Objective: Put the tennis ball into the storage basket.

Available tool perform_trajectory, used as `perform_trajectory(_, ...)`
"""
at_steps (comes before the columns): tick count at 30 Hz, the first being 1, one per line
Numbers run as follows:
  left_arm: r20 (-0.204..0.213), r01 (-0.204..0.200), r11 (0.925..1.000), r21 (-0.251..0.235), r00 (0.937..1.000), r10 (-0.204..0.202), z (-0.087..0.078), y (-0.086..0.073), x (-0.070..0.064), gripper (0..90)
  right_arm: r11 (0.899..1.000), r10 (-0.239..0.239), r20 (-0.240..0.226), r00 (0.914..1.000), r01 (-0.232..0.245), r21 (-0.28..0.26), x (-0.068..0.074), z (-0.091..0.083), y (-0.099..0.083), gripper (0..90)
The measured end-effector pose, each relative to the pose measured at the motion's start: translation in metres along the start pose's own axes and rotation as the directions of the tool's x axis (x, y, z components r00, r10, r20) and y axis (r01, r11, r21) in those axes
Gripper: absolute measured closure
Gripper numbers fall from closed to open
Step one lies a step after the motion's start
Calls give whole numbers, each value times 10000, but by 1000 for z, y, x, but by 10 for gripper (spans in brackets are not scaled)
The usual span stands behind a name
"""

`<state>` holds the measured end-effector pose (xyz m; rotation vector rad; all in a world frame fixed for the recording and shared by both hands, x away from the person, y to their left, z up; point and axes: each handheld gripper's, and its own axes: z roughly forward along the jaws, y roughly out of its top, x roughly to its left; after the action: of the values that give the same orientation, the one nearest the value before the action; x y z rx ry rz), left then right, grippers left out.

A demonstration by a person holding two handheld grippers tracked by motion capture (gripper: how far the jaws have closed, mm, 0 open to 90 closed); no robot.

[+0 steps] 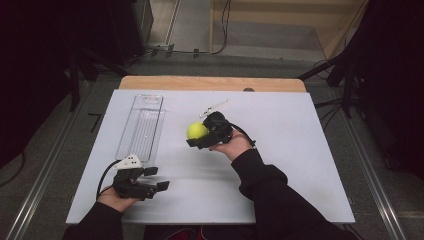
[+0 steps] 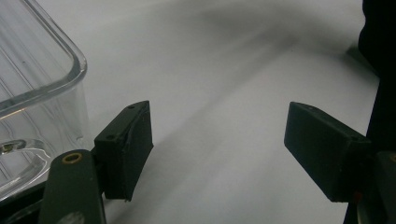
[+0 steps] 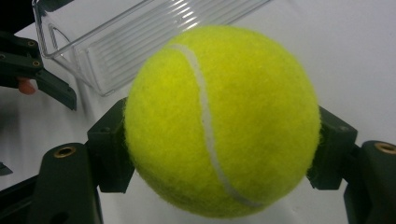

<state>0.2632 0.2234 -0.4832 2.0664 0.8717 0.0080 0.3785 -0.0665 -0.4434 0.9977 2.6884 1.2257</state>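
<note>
A yellow tennis ball [image 1: 197, 130] hangs above the middle of the white table, clamped between the jaws of my right gripper [image 1: 199, 137]. In the right gripper view the ball [image 3: 219, 121] bulges between the two black pads. A clear plastic tray [image 1: 141, 127] lies lengthwise on the table's left half, just left of the ball. My left gripper [image 1: 156, 178] rests near the front left edge, below the tray's near end, open with nothing between its fingers [image 2: 126, 149]. The tray's corner [image 2: 42, 88] stands close on the left of the left gripper view.
The white table board [image 1: 280, 150] has free room on its right half. A wooden strip [image 1: 210, 82] runs along the far edge. Dark stands and cables flank both sides on the floor. A sleeve [image 1: 270, 195] crosses the front middle.
</note>
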Motion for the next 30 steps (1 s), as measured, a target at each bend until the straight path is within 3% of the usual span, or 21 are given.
perform_trajectory(30,2,-10,10000,0,10000,10,-1,0,1,240,9999,-114,-176,9998,115,59,9,18,41,235)
